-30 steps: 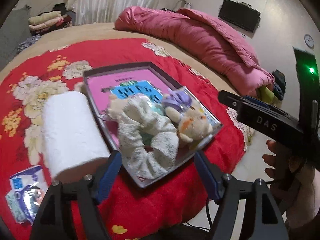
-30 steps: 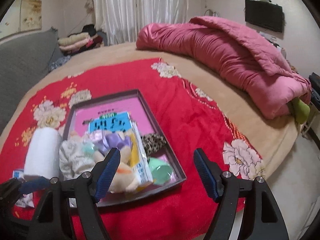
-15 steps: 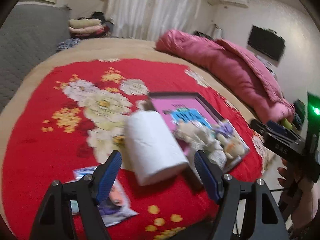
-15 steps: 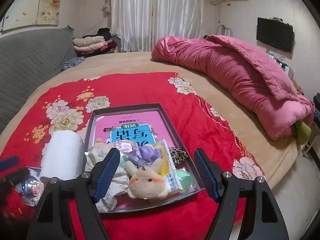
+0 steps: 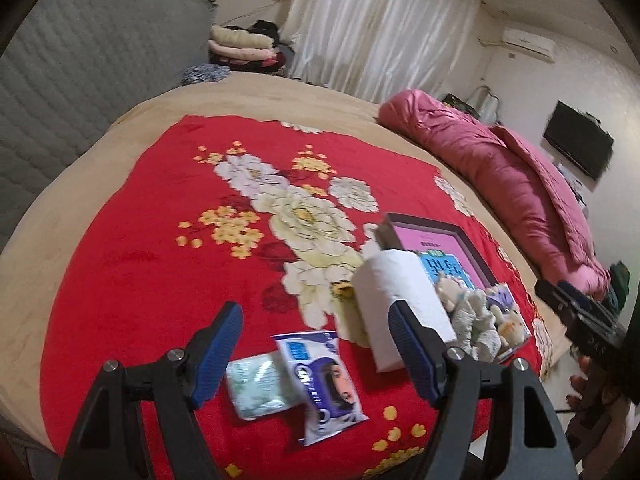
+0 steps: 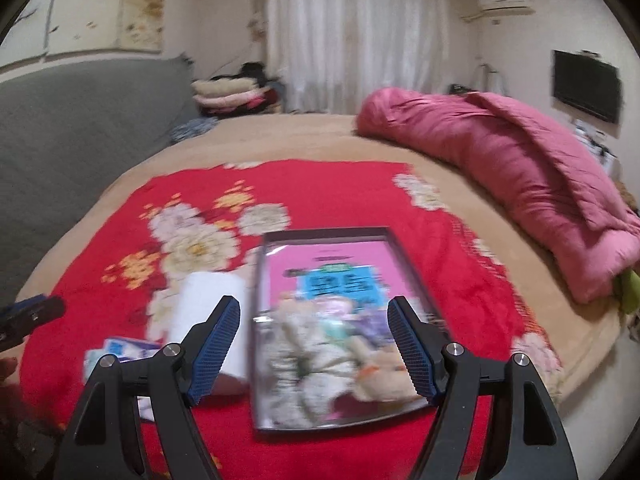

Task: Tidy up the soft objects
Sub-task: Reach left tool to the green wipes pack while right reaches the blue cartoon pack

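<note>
A dark-rimmed tray (image 6: pixel 404 258) with a pink bottom lies on the red flowered blanket (image 5: pixel 160 240). It holds a cream scrunchie (image 6: pixel 316 356), a small plush toy (image 6: pixel 384 372) and other soft items, blurred in the right wrist view. A white paper roll (image 5: pixel 400 296) lies beside the tray's left side. Two flat packets, one pale green (image 5: pixel 260 386) and one white and purple (image 5: pixel 324 376), lie between my left gripper's (image 5: pixel 314 354) open jaws, well below them. My right gripper (image 6: pixel 314 344) hangs open above the tray's near end, holding nothing.
A rolled pink quilt (image 6: pixel 500 168) lies along the bed's right side. Folded clothes (image 5: pixel 244 44) are stacked at the far end by the curtain. A grey padded headboard (image 5: pixel 80 80) stands on the left. The bed's edge drops to the floor at the right.
The left gripper has swung left, from over the tray to over the two packets. The right gripper has pulled back and risen, with the tray now centred between its jaws. Both stayed open.
</note>
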### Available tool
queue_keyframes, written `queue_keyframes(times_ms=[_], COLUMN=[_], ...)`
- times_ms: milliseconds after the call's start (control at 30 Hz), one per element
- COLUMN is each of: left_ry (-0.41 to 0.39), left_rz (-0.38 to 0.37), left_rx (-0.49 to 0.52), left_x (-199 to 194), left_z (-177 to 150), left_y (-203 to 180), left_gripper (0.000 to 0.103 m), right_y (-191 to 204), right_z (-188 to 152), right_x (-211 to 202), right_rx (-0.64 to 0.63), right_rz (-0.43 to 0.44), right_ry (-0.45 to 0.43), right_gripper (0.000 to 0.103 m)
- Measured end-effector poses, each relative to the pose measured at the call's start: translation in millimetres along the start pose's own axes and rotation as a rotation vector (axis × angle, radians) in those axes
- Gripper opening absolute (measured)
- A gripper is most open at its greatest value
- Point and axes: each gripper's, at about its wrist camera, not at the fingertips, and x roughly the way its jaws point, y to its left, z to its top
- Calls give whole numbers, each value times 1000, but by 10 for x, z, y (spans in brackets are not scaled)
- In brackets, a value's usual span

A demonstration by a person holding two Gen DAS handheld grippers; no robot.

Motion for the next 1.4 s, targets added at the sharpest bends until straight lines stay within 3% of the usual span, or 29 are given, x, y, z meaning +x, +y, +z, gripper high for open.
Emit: queue_keyframes(times_ms=[267,467,533,733,967,1400], left_ry=[36,104,130,199,271,304], left_rz=[48,71,64,21,-23,-67], left_rx=[-38,-52,-62,-124,-153,-185], left_x=[3,125,180,373,593,802], left_z=[-46,-191,-239,-372,-516,-592], left_y=[374,585,632,754,787,802], left_gripper=[75,75,75,75,75,75], right_y=[827,1306,1418,1598,1634,1695], right_z=[-27,-252,-344,-580,-756,-942], right_x=[78,236,274,468,715,1114], right_rx=[-100,-93,-107,-115,-112,-126], right_rz=[192,380,405,465,463,466], right_ry=[39,153,183,285,366,448], right_gripper=[77,77,77,77,77,77])
